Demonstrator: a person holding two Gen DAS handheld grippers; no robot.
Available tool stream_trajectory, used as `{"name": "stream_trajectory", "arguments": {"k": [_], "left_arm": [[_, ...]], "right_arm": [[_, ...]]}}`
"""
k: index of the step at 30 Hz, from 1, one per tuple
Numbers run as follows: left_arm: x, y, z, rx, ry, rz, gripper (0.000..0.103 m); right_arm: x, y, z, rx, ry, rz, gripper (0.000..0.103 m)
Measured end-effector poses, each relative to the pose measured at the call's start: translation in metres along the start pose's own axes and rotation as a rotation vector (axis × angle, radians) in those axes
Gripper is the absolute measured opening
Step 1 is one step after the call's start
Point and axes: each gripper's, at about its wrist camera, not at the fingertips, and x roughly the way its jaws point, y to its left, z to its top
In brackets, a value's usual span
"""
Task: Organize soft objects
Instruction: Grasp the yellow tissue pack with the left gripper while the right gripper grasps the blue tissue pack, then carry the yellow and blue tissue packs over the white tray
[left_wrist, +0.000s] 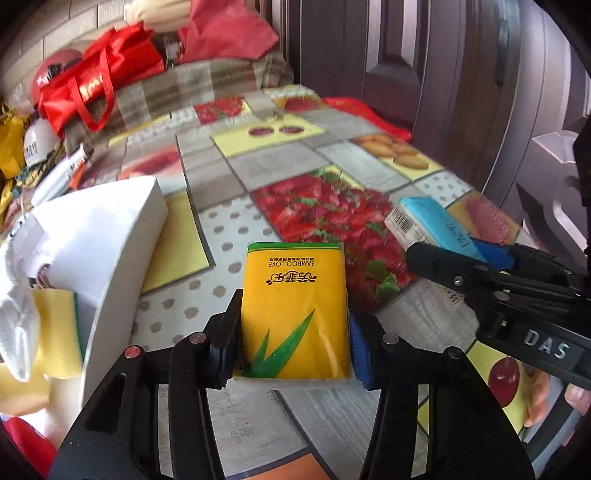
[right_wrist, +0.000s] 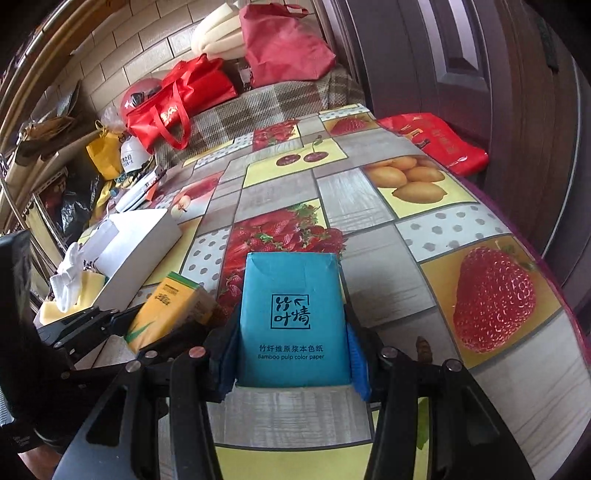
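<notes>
My left gripper (left_wrist: 293, 343) is shut on a yellow tissue pack (left_wrist: 295, 310) marked BAMBOO LOVE and holds it over the fruit-print tablecloth (left_wrist: 258, 166). My right gripper (right_wrist: 291, 354) is shut on a blue tissue pack (right_wrist: 293, 317). The blue pack also shows at the right of the left wrist view (left_wrist: 436, 221), and the yellow pack at the lower left of the right wrist view (right_wrist: 166, 314). A white box (left_wrist: 99, 240) to the left holds a yellow sponge (left_wrist: 55, 328) and a white cloth (left_wrist: 18, 332).
Red bags (right_wrist: 181, 99) and a red helmet (right_wrist: 138, 96) lie on a checked cushion at the far end. A flat red bag (right_wrist: 439, 142) lies at the table's far right edge. A dark wooden door (right_wrist: 461, 55) stands to the right. Clutter fills shelves (right_wrist: 44, 158) on the left.
</notes>
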Motion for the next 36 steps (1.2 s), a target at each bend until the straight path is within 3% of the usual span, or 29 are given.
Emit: {"name": "stream_trajectory", "arguments": {"k": [6,17,23,36], "left_arm": [[-0.031,-0.006,-0.006,0.026,-0.149,0.028,0.049],[-0.082,-0.008,-0.022,0.026,-0.421,0.107,0.049],[-0.087,0.011,-0.024,-0.061,-0.434,0.085,0.049],[-0.097,0.017,-0.036,-0.077,-0.435,0.075,0.049]], "right_arm": [[-0.009,0.002,0.0,-0.005,-0.053,-0.003,0.05],[-0.053,0.006,-0.007,0.013,-0.313,-0.008,0.05],[-0.071,0.01,-0.01,0.022,-0.434,-0.026,0.05],[-0.067,0.033,-0.013,-0.021,-0.445,-0.007,0.05]]}}
